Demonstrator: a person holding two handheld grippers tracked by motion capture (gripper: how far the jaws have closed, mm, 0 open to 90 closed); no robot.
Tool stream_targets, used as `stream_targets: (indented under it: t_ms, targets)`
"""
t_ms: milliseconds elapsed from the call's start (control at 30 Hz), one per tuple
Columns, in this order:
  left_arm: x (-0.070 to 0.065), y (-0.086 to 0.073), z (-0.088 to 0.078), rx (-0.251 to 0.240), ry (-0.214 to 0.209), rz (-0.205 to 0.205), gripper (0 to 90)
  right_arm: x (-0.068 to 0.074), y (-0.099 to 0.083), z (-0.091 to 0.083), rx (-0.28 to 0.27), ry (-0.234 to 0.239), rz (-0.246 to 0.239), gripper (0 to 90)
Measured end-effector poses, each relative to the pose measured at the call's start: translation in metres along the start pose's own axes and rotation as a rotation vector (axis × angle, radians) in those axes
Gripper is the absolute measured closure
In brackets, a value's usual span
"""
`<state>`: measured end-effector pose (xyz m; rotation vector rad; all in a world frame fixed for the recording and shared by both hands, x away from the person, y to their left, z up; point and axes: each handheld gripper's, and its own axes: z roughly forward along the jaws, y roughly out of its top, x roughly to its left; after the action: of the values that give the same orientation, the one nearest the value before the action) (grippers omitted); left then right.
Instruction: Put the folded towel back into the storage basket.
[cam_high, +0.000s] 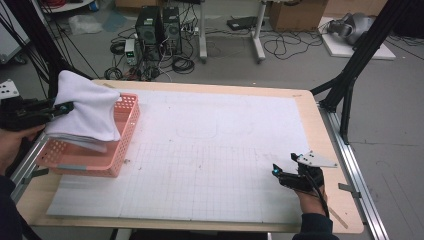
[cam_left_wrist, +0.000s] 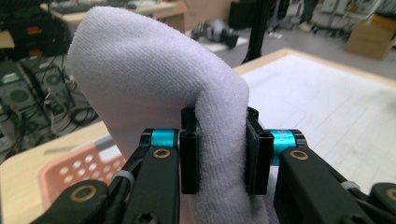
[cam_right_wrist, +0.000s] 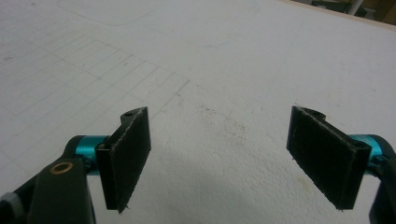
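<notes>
Gridded white mat (cam_high: 210, 165) covered table; left gripper (cam_left_wrist: 219, 154) clamped white towel (cam_high: 87, 107) over pink basket (cam_high: 122, 145); right gripper (cam_right_wrist: 219, 158) gaped, empty.

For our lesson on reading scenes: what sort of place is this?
Probably a robotics lab or workshop: computer towers and tangled cables on the floor, a gridded mat on the table, cardboard boxes behind.

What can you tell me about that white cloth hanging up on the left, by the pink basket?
The white towel looks like soft, fuzzy terry fabric, plain with no pattern. The left gripper pinches a fold of it between its two black jaws and holds it lifted, so it bulges up above the jaws and drapes down below them. In the high view it hangs over the pink basket at the table's left edge, its lower edge reaching into the basket. Whether it touches the basket's floor cannot be told.
</notes>
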<state>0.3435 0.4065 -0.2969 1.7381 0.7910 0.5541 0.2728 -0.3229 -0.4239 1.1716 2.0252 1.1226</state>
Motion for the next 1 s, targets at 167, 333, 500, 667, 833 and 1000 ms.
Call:
stream_targets:
  t_ms: [167,333,500,667,833,1000]
  targets:
    - [0.001,-0.005,0.006,0.041,0.009,0.012,72.0,0.001,0.000,0.000,0.004,0.004,0.000,20.6]
    - [0.008,-0.007,0.000,0.020,0.027,-0.016,72.1,0.001,0.000,-0.001,0.004,0.000,0.003,20.6]
    - [0.007,-0.004,-0.004,0.020,0.024,-0.004,72.2,0.000,-0.001,-0.001,0.001,-0.005,0.002,20.6]
    - [0.005,-0.004,-0.003,0.023,-0.003,0.002,72.2,0.001,0.000,0.000,0.002,0.000,0.002,20.6]
    - [0.004,-0.007,-0.001,0.019,-0.050,-0.007,72.2,0.001,0.000,0.000,0.001,-0.001,-0.003,20.6]
    - [0.002,-0.011,0.009,0.042,-0.084,-0.013,72.2,0.001,-0.001,0.001,0.006,0.001,-0.001,20.6]
